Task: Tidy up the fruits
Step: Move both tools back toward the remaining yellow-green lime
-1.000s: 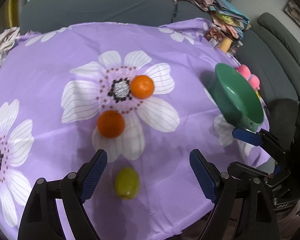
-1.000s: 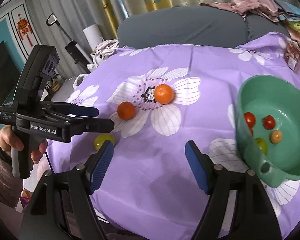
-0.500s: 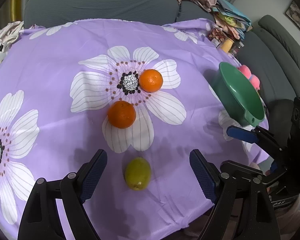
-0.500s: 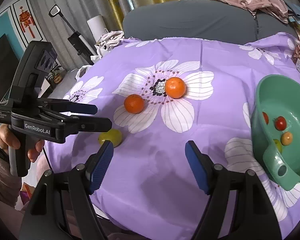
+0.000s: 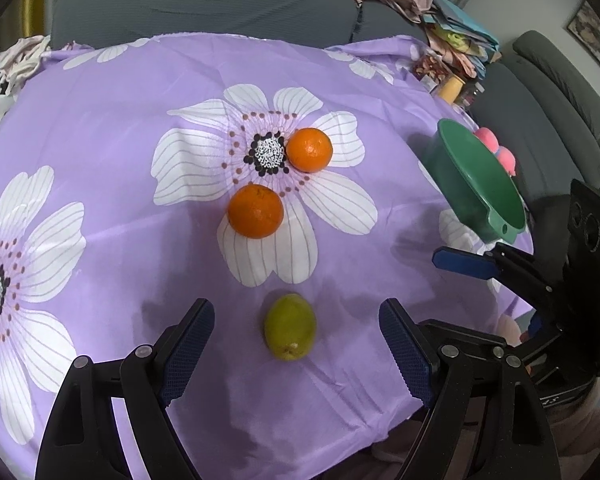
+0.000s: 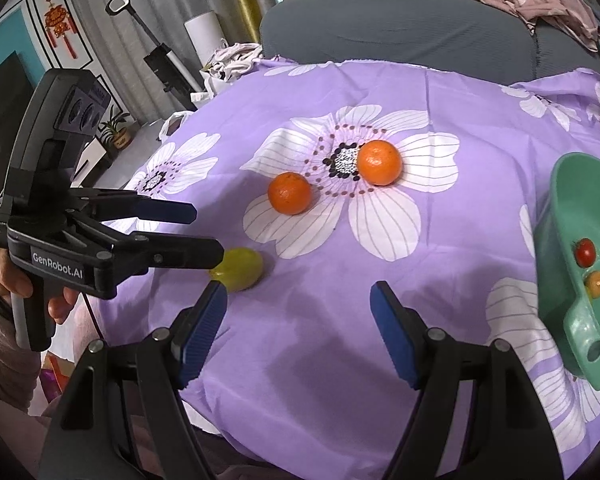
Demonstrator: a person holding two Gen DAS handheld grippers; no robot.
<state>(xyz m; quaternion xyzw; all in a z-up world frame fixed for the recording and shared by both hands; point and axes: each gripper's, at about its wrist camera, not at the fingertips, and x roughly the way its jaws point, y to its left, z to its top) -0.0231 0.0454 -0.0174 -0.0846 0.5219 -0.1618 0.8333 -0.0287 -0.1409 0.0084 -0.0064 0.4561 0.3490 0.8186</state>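
A green-yellow lemon (image 5: 290,327) lies on the purple flowered cloth (image 5: 100,140), between the blue pads of my open left gripper (image 5: 296,344), which hangs above it without touching. Two oranges (image 5: 255,211) (image 5: 309,149) rest further back on a white flower. In the right wrist view the lemon (image 6: 240,269) sits partly behind the left gripper's fingers (image 6: 172,256). My right gripper (image 6: 298,332) is open over bare cloth, holding nothing. A green bowl (image 6: 568,216) at the right edge holds small tomatoes (image 6: 585,252).
A grey sofa (image 5: 204,4) runs behind the table, with clothes and clutter at its right end. Pink items (image 5: 496,148) sit behind the bowl (image 5: 480,184). The cloth's front edge drops off just below both grippers. A person's hand (image 6: 4,280) holds the left gripper's handle.
Both views have shifted left, so the fruits and bowl now sit further right in frame. The lemon has come to lie centred between the left gripper's pads. Neither gripper's opening has changed.
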